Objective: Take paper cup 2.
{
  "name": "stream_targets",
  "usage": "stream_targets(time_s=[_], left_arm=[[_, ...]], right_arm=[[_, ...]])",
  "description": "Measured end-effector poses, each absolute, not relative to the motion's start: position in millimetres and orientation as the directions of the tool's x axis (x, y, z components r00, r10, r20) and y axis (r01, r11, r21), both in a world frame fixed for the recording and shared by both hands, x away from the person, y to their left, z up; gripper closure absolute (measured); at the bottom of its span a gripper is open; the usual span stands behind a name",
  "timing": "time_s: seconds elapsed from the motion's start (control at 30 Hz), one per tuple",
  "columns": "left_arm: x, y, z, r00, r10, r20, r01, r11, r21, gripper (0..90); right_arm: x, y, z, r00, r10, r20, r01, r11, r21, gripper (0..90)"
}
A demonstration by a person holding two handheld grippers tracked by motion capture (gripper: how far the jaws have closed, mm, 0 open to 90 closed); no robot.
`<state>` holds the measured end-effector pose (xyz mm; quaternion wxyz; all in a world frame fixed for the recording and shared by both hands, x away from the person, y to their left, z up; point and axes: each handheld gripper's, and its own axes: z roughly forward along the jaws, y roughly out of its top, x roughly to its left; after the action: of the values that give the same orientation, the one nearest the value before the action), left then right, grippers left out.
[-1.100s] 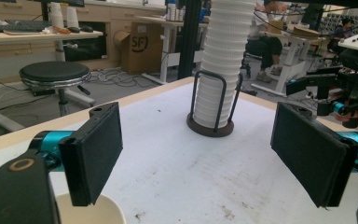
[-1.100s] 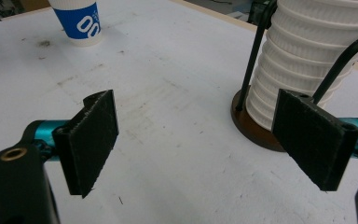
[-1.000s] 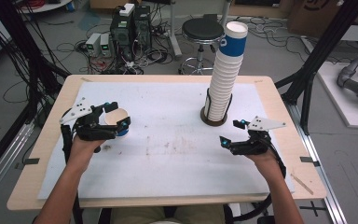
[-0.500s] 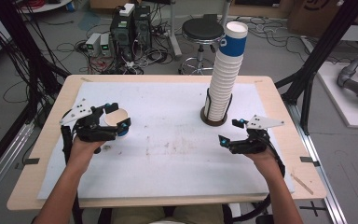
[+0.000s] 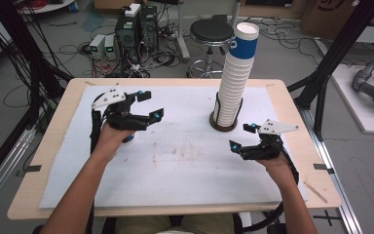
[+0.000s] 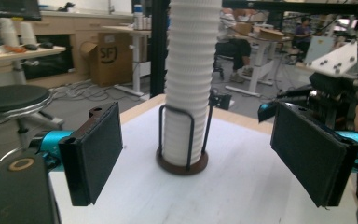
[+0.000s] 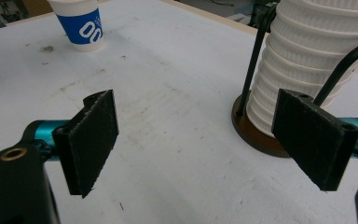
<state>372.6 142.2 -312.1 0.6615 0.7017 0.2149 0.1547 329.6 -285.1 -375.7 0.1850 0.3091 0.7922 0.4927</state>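
Your table (image 5: 292, 117) carries a white sheet, and since a second ago the main change on it is at your left side. Your left tongs (image 5: 147, 106) have lifted and moved toward 12 o'clock, away from the single blue-and-white cup (image 5: 129, 138) they were around. That cup now sits under your left hand (image 5: 108, 139), mostly hidden in the high view. In the right gripper view it stands upright at 11 o'clock, mouth up, long axis vertical. The left tongs are apart and empty, aimed at the cup stack.

The tall stack of white ribbed cups (image 5: 236, 78) has stayed in its black wire holder (image 5: 224, 124) at 1 o'clock on the table. Its long axis runs vertical with a slight lean, and a blue-banded cup tops it.

Your right tongs (image 5: 241, 137) have barely shifted, hovering at 4 o'clock near the holder's base. They are apart, holding nothing.
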Motion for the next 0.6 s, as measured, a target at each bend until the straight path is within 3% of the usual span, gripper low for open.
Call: stream_targets(time_s=[0.6], left_arm=[[428.7,43.4,-272.7,0.914,0.400,-0.064,0.088,-0.043,0.995,16.6]], right_arm=[[325.0,-292.0,-371.6,-0.743,0.669,0.018,0.296,0.304,0.906,14.9]])
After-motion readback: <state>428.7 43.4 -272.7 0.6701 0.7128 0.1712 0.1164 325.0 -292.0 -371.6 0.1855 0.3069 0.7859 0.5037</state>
